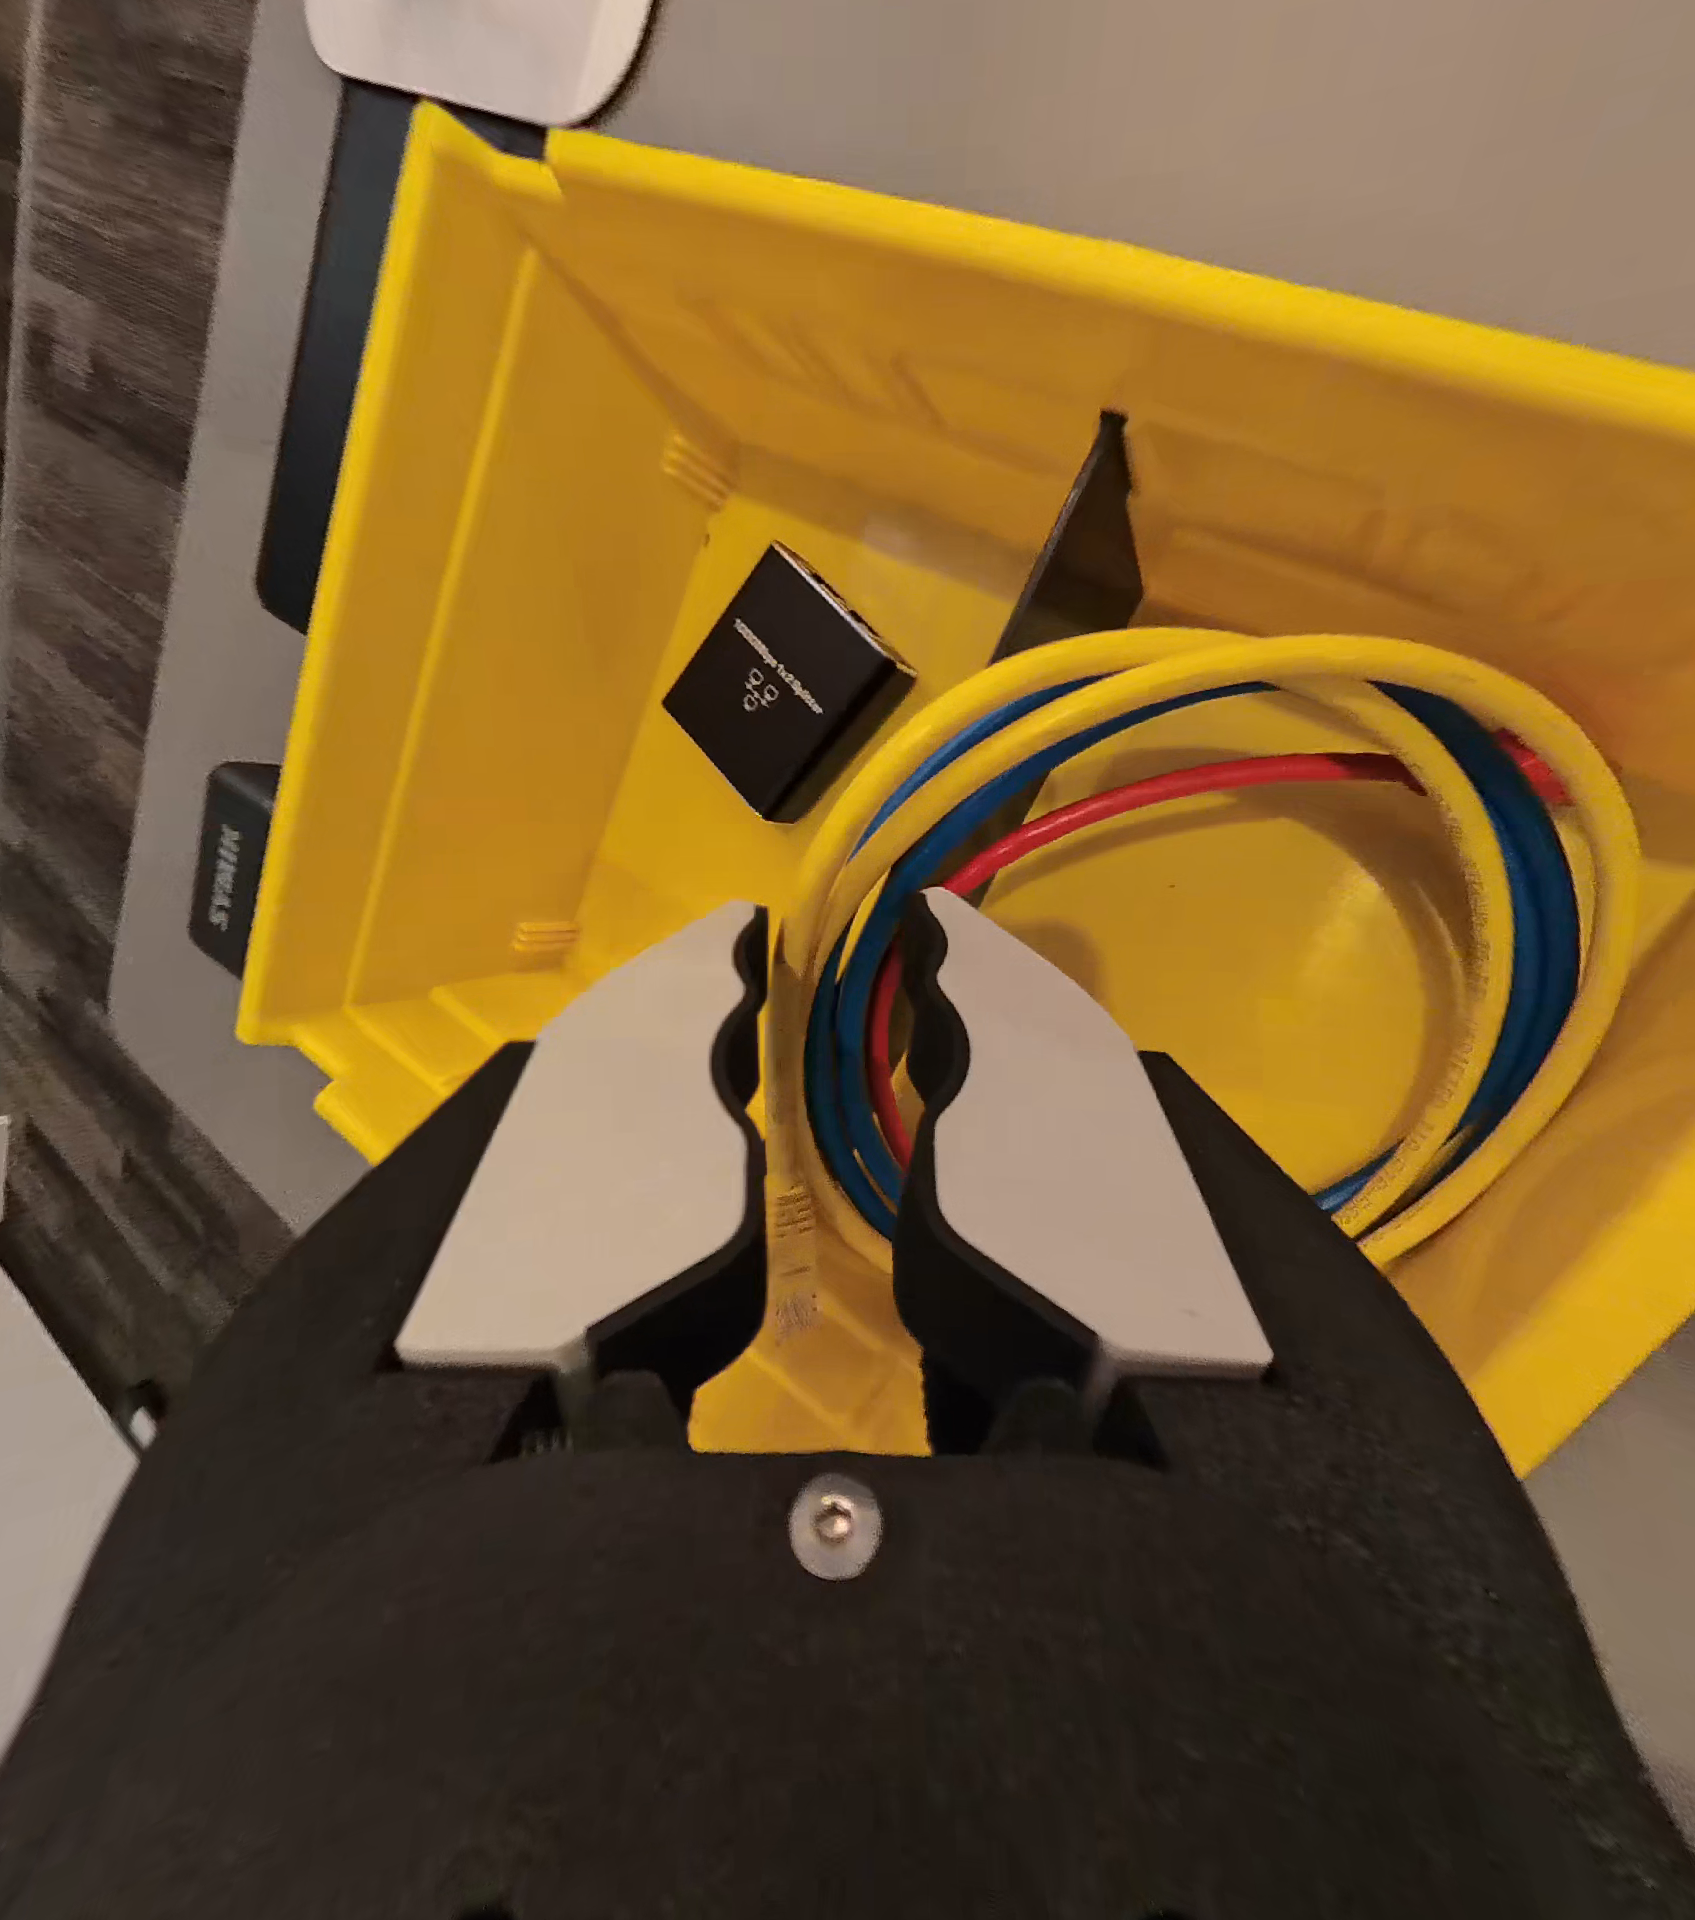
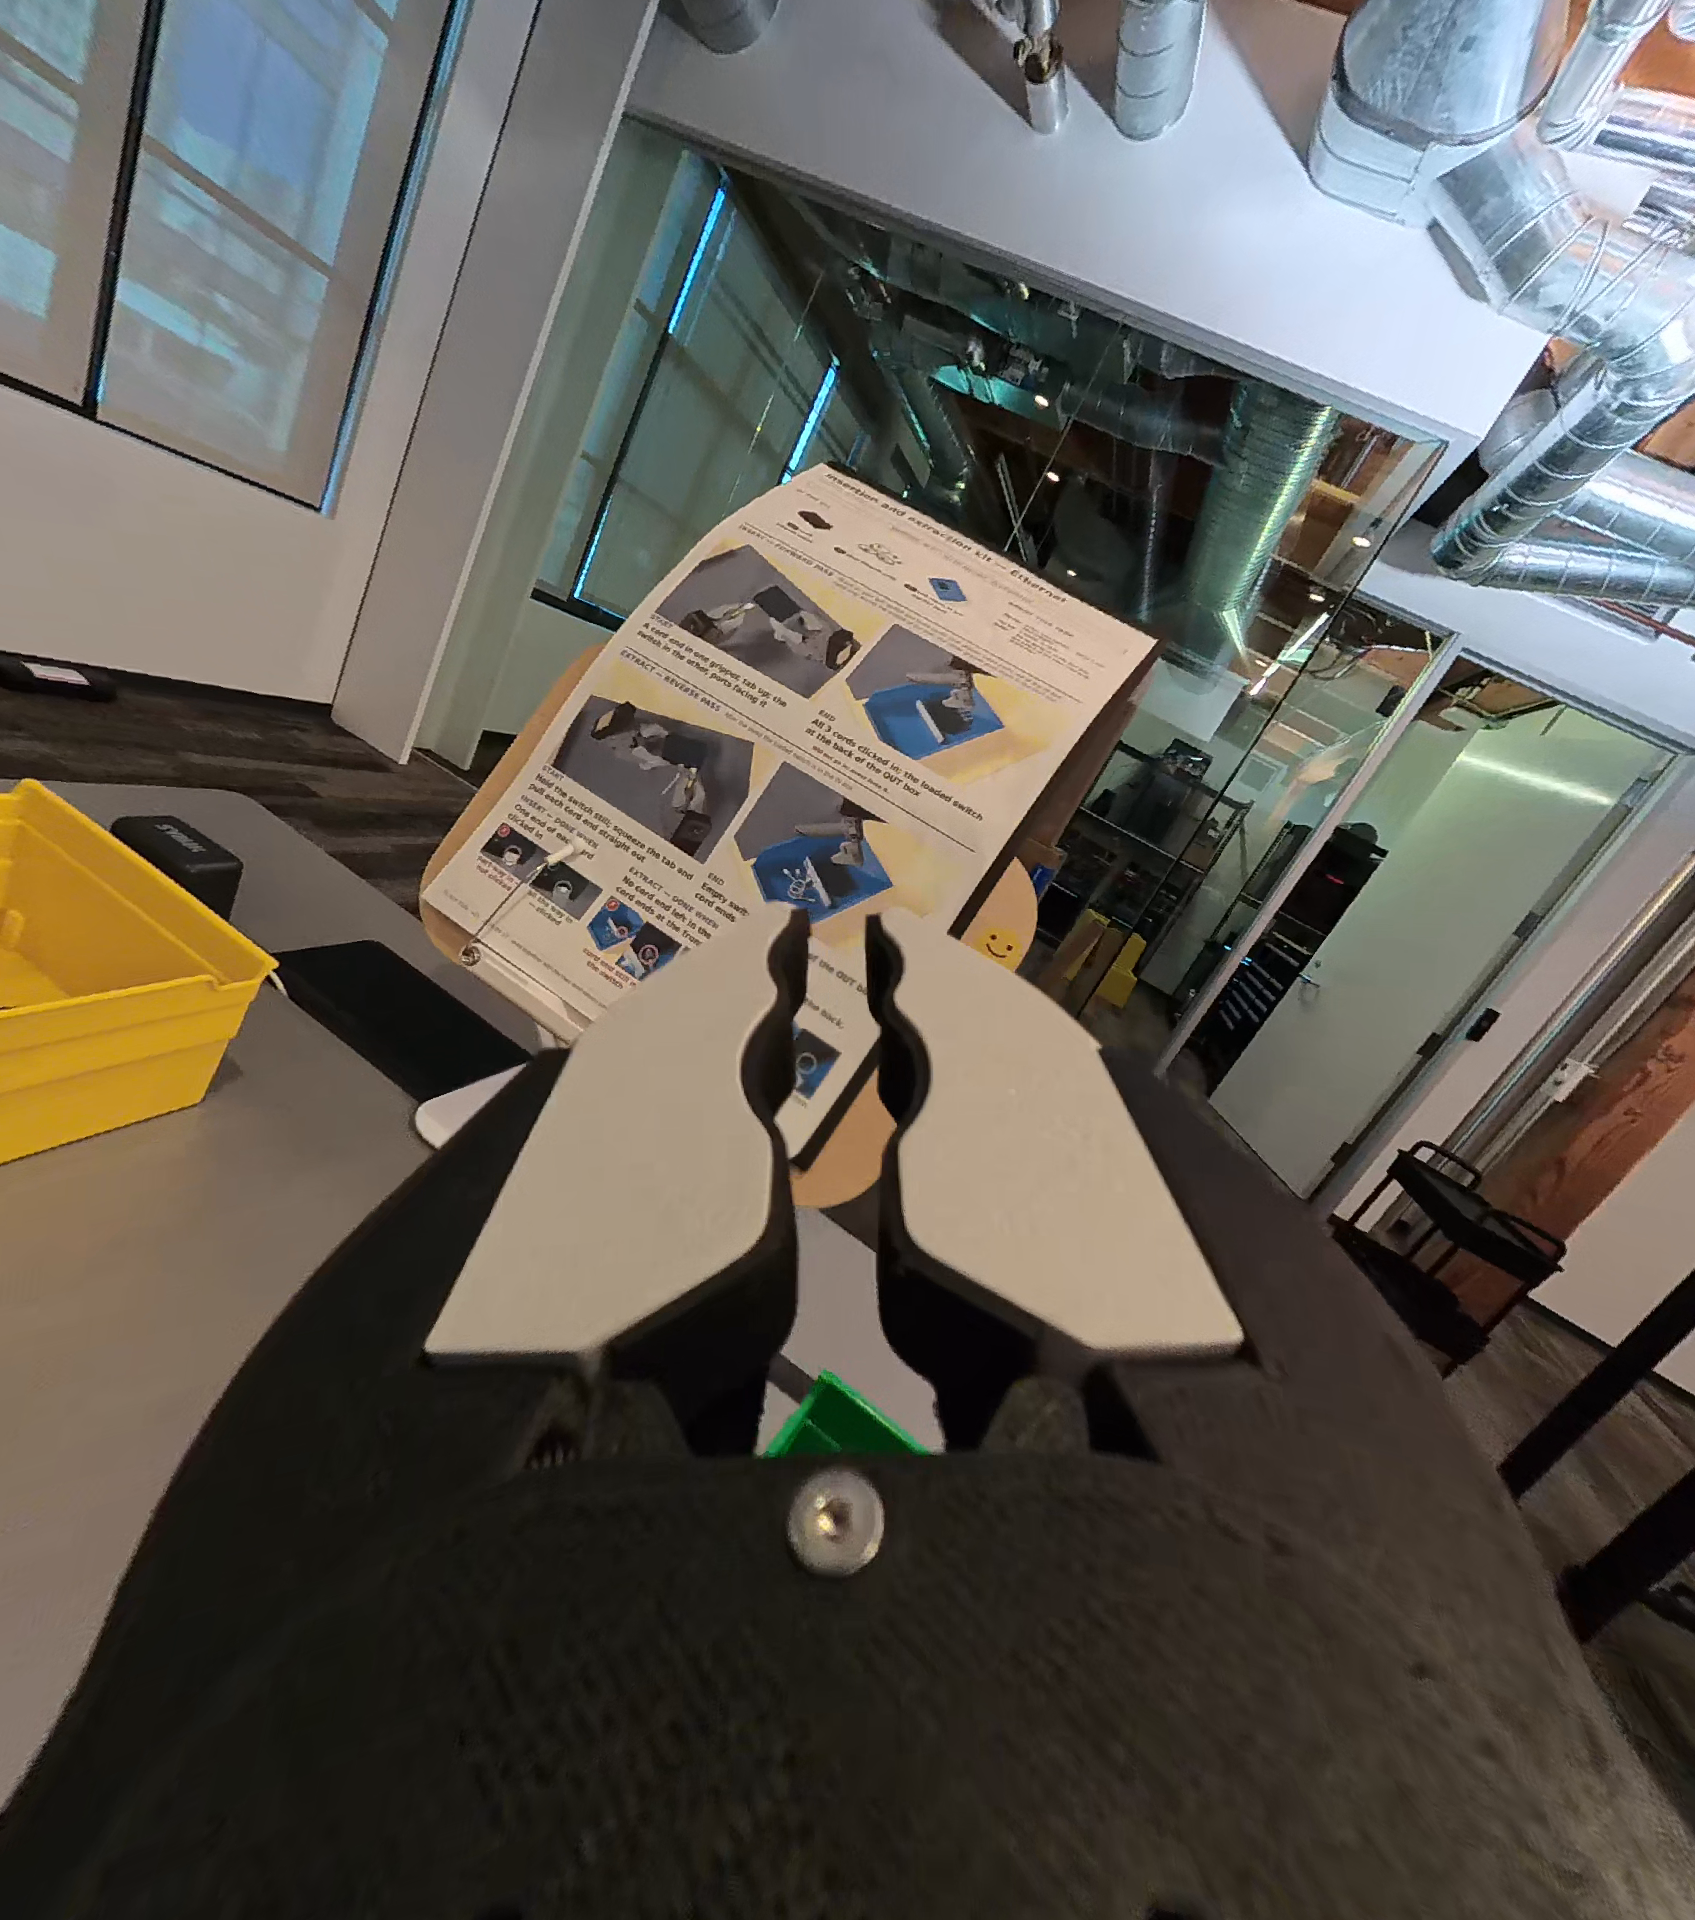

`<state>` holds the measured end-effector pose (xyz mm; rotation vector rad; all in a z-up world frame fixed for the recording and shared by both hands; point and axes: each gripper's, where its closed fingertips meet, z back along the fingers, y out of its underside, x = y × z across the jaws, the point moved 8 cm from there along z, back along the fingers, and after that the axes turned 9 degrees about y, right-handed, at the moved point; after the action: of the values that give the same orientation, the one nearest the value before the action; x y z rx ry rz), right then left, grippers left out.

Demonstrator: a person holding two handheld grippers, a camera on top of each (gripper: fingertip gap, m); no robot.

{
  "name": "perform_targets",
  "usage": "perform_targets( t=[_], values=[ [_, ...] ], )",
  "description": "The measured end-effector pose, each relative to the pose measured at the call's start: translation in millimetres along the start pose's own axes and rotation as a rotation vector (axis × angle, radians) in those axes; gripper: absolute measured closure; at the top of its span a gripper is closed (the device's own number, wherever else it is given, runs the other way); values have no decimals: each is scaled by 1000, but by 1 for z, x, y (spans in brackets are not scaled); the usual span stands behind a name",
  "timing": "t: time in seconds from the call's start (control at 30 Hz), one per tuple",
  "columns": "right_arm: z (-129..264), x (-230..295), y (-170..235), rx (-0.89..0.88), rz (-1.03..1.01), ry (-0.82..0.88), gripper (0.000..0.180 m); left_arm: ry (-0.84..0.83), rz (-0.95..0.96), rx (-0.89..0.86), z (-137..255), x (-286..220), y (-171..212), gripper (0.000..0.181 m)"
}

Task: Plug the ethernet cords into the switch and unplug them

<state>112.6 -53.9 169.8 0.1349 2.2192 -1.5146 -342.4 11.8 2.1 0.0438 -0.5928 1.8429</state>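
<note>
A yellow bin (image 1: pixel 469 623) lies on the grey table, split by a black divider (image 1: pixel 1082 561). The small black switch (image 1: pixel 789 681) lies in its left part. Yellow (image 1: pixel 1238 649), blue (image 1: pixel 1539 935) and red (image 1: pixel 1134 805) ethernet cords lie coiled in the right part and reach over the divider. My left gripper (image 1: pixel 841 909) is open, its fingers either side of the cords. The yellow cord's plug (image 1: pixel 793 1236) lies between the jaws, not pinched. My right gripper (image 2: pixel 838 925) is empty, jaws slightly apart, raised over the table (image 2: pixel 147 1299) and pointing away from the bin, which is at the left of that view (image 2: pixel 43 1081).
A propped instruction sheet (image 2: pixel 822 727) stands past the table's far edge. A black box (image 2: pixel 178 842) and a flat black pad (image 2: pixel 386 997) lie beside the bin. A green piece (image 2: pixel 838 1418) shows under my right gripper. Carpet and a black cart (image 2: pixel 1445 1236) lie beyond. Some 50 cm of space lies between my two pairs of fingers. It is some 30 cm from my right tips to the green piece (image 2: pixel 838 1418).
</note>
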Motion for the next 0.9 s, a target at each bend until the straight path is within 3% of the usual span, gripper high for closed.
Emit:
perform_targets(
  t=[0.1,0.43,0.7,0.9],
  values=[
    [-2,0,1,3,-2,-4,168,44,12,-25,1,4,2,170],
    [-5,0,5,13,12,-8,167,-21,-31,-32,31,-3,6,173],
    [-3,-2,3,2,13,-1,167,-355,-114,-92,117,-30,8,175],
    [0,-4,0,-5,15,9,167,-415,-162,-133,179,-56,-26,175]
  ],
)
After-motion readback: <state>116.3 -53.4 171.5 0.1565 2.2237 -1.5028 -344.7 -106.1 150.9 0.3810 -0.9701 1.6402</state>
